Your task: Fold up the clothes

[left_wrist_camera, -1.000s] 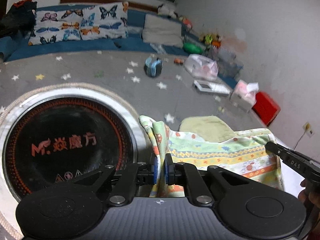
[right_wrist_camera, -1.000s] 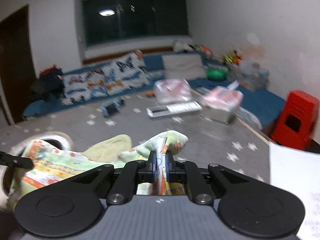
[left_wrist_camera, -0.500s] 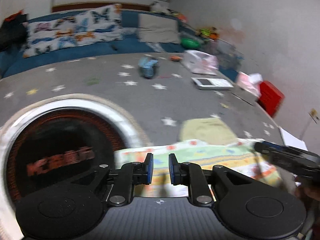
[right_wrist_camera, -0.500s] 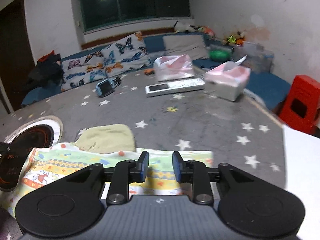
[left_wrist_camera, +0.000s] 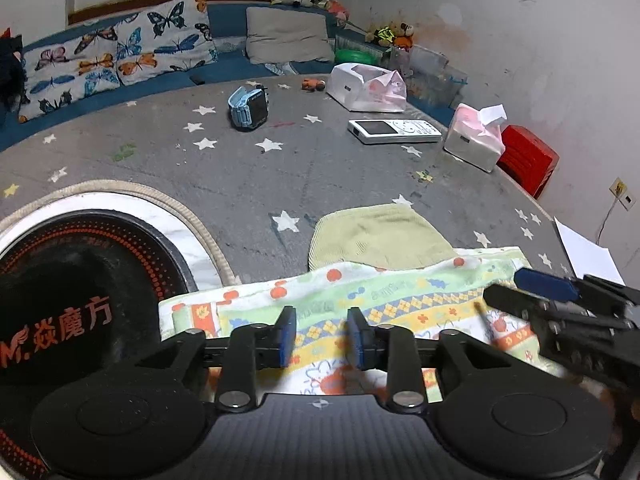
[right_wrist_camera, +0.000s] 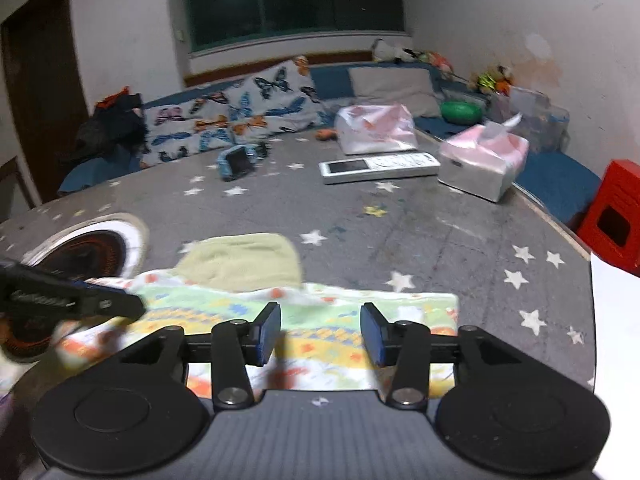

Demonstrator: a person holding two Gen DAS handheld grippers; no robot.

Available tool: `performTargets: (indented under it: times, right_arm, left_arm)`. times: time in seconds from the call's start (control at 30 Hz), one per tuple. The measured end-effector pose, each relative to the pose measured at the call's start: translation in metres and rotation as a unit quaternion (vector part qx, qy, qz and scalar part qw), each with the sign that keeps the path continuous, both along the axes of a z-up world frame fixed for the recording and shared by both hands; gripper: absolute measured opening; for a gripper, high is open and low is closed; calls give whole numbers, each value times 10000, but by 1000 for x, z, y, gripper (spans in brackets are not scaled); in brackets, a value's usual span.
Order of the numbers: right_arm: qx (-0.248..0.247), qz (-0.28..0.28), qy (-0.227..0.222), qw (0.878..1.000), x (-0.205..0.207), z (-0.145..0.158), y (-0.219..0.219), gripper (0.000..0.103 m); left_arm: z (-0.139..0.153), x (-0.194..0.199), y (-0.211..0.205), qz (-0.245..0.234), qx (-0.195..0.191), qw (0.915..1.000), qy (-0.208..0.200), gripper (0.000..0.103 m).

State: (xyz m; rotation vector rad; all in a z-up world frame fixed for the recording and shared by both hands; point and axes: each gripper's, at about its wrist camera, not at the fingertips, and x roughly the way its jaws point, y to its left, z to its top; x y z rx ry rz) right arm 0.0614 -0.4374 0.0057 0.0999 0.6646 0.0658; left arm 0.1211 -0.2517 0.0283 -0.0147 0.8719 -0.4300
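A colourful patterned cloth (left_wrist_camera: pixel 384 300) lies flat on the grey star-print table, also in the right wrist view (right_wrist_camera: pixel 320 320). A folded pale green cloth (left_wrist_camera: pixel 376 236) lies just beyond it, partly under its far edge, and shows in the right wrist view (right_wrist_camera: pixel 244 260). My left gripper (left_wrist_camera: pixel 321 338) is open and empty over the patterned cloth's near left part. My right gripper (right_wrist_camera: pixel 320 332) is open and empty over its near right part. Each gripper appears at the edge of the other's view.
A round black induction cooker (left_wrist_camera: pixel 72 304) with a white rim sits at the left. Farther back lie a blue watch (left_wrist_camera: pixel 248 108), a white remote (left_wrist_camera: pixel 394 130), a tissue box (left_wrist_camera: pixel 476 140) and a plastic bag (left_wrist_camera: pixel 366 88). White paper (right_wrist_camera: pixel 616 360) lies at the right edge.
Both grippers were shut on the patterned cloth's raised corners. They let go and opened wider, and the cloth now lies flat on the table.
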Motion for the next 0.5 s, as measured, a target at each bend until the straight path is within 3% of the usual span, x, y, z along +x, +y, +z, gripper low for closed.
performTargets:
  times: [0.27,0.5]
  right_arm:
    - [-369,555,-65,9978,-37,2,37,62]
    - [-902,758,-99,9930,-68,-3,63,71]
  left_arm:
    - [8,-36,3,-28,370,9989,-289,47]
    - [4,-75,15,-68,546,9975,-440,54]
